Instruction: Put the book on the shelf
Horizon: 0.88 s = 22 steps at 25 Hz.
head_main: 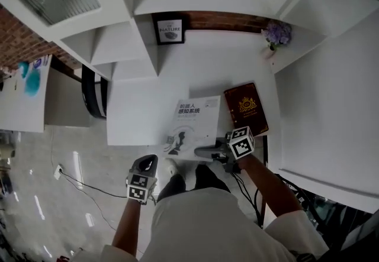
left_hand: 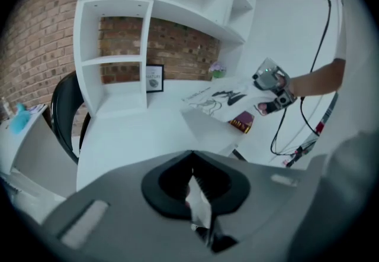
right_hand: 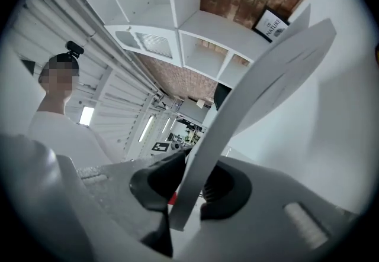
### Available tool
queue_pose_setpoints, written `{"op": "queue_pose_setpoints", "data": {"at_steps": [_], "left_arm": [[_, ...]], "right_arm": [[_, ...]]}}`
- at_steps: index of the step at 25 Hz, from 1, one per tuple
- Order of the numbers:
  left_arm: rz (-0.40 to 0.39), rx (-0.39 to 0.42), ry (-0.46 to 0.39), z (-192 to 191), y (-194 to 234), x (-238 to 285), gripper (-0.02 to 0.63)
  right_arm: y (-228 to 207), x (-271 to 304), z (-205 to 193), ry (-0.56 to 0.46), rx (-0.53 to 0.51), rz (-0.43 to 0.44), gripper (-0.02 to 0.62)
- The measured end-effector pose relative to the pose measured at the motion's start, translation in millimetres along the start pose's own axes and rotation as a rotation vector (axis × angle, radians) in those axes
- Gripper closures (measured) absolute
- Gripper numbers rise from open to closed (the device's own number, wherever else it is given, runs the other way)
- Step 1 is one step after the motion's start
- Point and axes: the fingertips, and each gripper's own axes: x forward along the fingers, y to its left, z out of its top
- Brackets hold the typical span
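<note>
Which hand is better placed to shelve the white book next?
Right: the right gripper clamps the white book in its fingers, tilted up off the desk. The left gripper is shut, empty, short of the desk.

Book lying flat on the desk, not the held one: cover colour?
Dark red book with a gold emblem; the head view shows it best.

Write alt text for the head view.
The right gripper holds a white book by its near edge over a white desk, beside a dark red book lying there. The left gripper hangs shut and empty, lower left.
</note>
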Motion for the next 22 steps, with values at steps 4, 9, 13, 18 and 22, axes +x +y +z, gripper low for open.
{"op": "queue_pose_setpoints", "data": {"at_steps": [4,9,13,18,22], "left_arm": [[-0.002,-0.005,-0.061,50,-21,-9,0.598],[-0.053,0.010,-0.163,115,-56,-23,0.598],[-0.063,0.024,-0.235,158,-72,-39,0.598],[-0.115,-0.059,-0.309,219,-81,-76,0.598],[-0.205,-0.108,-0.356,276,-75,-117,0.598]], "right_arm": [[48,-25,29,0.036,-0.068,0.041,0.512],[98,-57,65,0.070,-0.141,0.095,0.511],[128,-78,96,0.083,-0.207,0.137,0.509],[167,-88,134,0.113,-0.286,0.169,0.506],[207,-80,177,0.134,-0.324,0.190,0.505]]}}
